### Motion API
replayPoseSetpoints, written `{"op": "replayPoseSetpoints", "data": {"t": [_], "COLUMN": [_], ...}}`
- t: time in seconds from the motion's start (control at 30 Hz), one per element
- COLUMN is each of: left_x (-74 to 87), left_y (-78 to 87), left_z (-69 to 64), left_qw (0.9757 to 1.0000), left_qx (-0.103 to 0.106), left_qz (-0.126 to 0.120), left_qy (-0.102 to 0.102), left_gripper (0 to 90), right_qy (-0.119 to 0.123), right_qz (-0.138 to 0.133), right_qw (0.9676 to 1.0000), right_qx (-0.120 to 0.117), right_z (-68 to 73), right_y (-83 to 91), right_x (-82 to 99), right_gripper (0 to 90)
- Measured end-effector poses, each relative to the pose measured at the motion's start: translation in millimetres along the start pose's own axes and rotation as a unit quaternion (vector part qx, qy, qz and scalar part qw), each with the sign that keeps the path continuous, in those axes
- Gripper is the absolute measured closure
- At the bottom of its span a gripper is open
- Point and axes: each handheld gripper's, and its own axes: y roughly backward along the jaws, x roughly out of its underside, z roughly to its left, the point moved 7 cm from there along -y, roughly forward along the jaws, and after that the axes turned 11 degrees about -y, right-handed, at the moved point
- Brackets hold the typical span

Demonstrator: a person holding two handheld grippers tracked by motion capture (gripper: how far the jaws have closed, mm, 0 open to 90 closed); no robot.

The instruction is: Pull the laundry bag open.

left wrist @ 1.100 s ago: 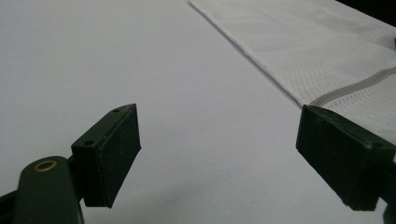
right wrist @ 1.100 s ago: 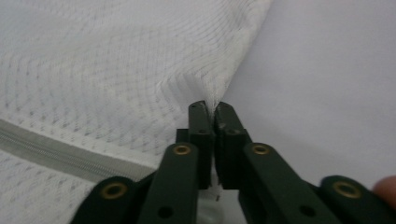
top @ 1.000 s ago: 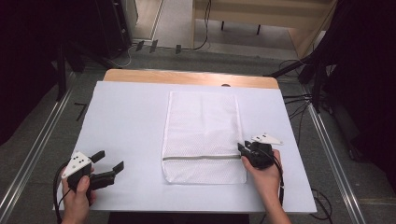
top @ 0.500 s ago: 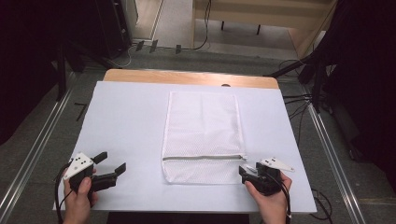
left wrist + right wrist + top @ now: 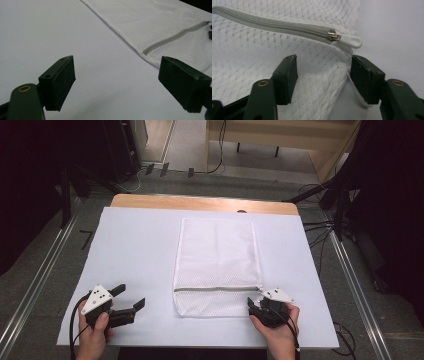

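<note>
A white mesh bag [image 5: 217, 260] lies flat in the middle of the table, with a grey zipper [image 5: 217, 288] across its near end. My right gripper [image 5: 254, 304] sits at the bag's near right corner. In the right gripper view its jaws [image 5: 323, 75] stand apart around the bag's edge [image 5: 262, 65], just below the white zipper pull [image 5: 350, 41]; they have just been closing, and the pads do not press the mesh. My left gripper [image 5: 132, 296] rests open at the near left, apart from the bag. Between its pads [image 5: 120, 80] there is nothing, and the bag [image 5: 155, 22] lies beyond.
A white sheet [image 5: 130, 250] covers the table, and a strip of bare wood [image 5: 200, 202] shows at the far edge. Metal rails run along the floor on both sides. Cables lie on the floor at the right [image 5: 320, 227].
My right gripper has drawn back from the zipper's right end toward the near edge and now sits at the bag's near right corner. The left gripper has stayed where it was.
</note>
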Motion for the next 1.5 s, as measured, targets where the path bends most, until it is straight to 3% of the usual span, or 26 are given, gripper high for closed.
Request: {"op": "replayPoseSetpoints", "data": {"t": [0.1,0.17,0.2,0.23,0.33,0.37,0.4,0.47,0.53,0.6,0.67,0.7,0.77,0.8,0.83,0.87,0.9,0.93,0.97,1.0,1.03,1.07,1.23,1.33,1.43,1.5], "left_x": [-2.1,-5.2,-9.2,-9.2,-19.5,-19.5,-25.3,-31.5,-34.9,-45.1,-52.8,-52.8,-61.5,-68.1,-68.1,-70.5,-72.7,-74.9,-76.7,-81.7,-81.7,-85.3,-85.8,-77.5,-67.9,-65.7], "left_y": [-2.1,-5.6,-12.1,-12.1,-27.9,-27.9,-35.6,-44.3,-49.2,-64.8,-74.9,-74.9,-83.7,-95.0,-95.0,-101.1,-107.3,-113.4,-118.9,-129.1,-129.1,-138.1,-155.5,-166.1,-174.0,-176.0], "left_z": [-6.0,-14.3,-25.5,-25.5,-49.7,-49.7,-61.8,-74.0,-79.7,-99.5,-112.3,-112.3,-123.9,-130.5,-130.5,-132.7,-134.9,-137.2,-139.2,-144.9,-144.9,-151.4,-160.0,-164.7,-168.3,-170.5], "left_qw": [1.0000,0.9999,0.9995,0.9995,0.9979,0.9979,0.9968,0.9956,0.9954,0.9940,0.9932,0.9932,0.9919,0.9937,0.9937,0.9941,0.9938,0.9929,0.9919,0.9899,0.9899,0.9877,0.9855,0.9820,0.9784,0.9768], "left_qx": [0.007,0.017,0.031,0.031,0.062,0.062,0.076,0.089,0.091,0.097,0.102,0.102,0.119,0.103,0.103,0.098,0.103,0.111,0.119,0.135,0.135,0.147,0.154,0.162,0.165,0.168], "left_qz": [-0.004,-0.004,-0.002,-0.002,0.006,0.006,0.009,0.012,0.015,0.031,0.039,0.039,0.029,0.029,0.029,0.034,0.036,0.039,0.043,0.043,0.043,0.051,0.070,0.097,0.124,0.131], "left_qy": [0.003,-0.001,-0.005,-0.005,-0.017,-0.017,-0.025,-0.025,-0.026,-0.041,-0.039,-0.039,-0.035,-0.033,-0.033,-0.030,-0.025,-0.018,-0.017,-0.010,-0.010,-0.011,-0.013,-0.007,-0.014,-0.017], "left_gripper": [14.3,14.3,14.3,14.3,14.4,14.4,14.4,14.4,15.0,17.1,19.9,21.7,21.8,29.3,37.7,37.7,44.0,49.0,59.4,61.3,63.2,64.9,75.5,80.9,88.1,89.4], "right_qy": [-0.008,-0.022,-0.026,-0.026,-0.047,-0.047,-0.044,-0.033,-0.022,-0.012,0.000,0.000,0.011,0.016,0.016,0.017,0.019,0.021,0.026,0.027,0.027,0.032,0.040,0.042,0.045,0.052], "right_qz": [0.000,-0.006,-0.007,-0.007,-0.005,-0.005,-0.006,-0.013,-0.024,-0.035,-0.042,-0.042,-0.046,-0.049,-0.049,-0.050,-0.052,-0.053,-0.058,-0.059,-0.059,-0.063,-0.069,-0.076,-0.087,-0.100], "right_qw": [1.0000,0.9997,0.9996,0.9996,0.9988,0.9988,0.9988,0.9992,0.9993,0.9991,0.9990,0.9990,0.9988,0.9985,0.9985,0.9985,0.9983,0.9982,0.9978,0.9976,0.9976,0.9972,0.9962,0.9954,0.9938,0.9910], "right_qx": [0.001,0.007,0.004,0.004,-0.011,-0.011,-0.019,-0.019,-0.018,-0.018,-0.015,-0.015,-0.014,-0.017,-0.017,-0.018,-0.019,-0.020,-0.021,-0.021,-0.021,-0.025,-0.034,-0.042,-0.053,-0.072], "right_z": [1.5,-0.3,-1.1,-1.1,-4.4,-4.4,-3.1,0.1,3.6,7.5,11.2,11.2,13.9,16.1,16.1,17.1,17.4,18.0,19.0,19.7,19.7,21.2,25.4,28.1,31.1,37.5], "right_y": [0.4,1.6,1.5,1.5,1.6,1.6,2.3,4.0,6.2,8.6,10.5,10.5,11.6,12.6,12.6,13.2,13.7,14.6,16.3,17.3,17.3,18.8,21.2,23.5,26.7,30.7], "right_x": [0.1,-0.5,-1.0,-1.0,-2.4,-2.4,-2.5,-3.1,-4.9,-7.2,-8.5,-8.5,-9.3,-9.7,-9.7,-9.7,-10.1,-10.3,-11.3,-11.7,-11.7,-12.7,-13.9,-15.1,-17.1,-18.9], "right_gripper": [48.8,66.0,71.7,71.7,88.1,88.1,89.3,89.6,89.6,89.6,89.6,89.6,89.5,89.5,89.5,89.6,89.5,89.6,89.6,89.6,89.6,89.6,89.6,89.6,89.6,89.7]}}
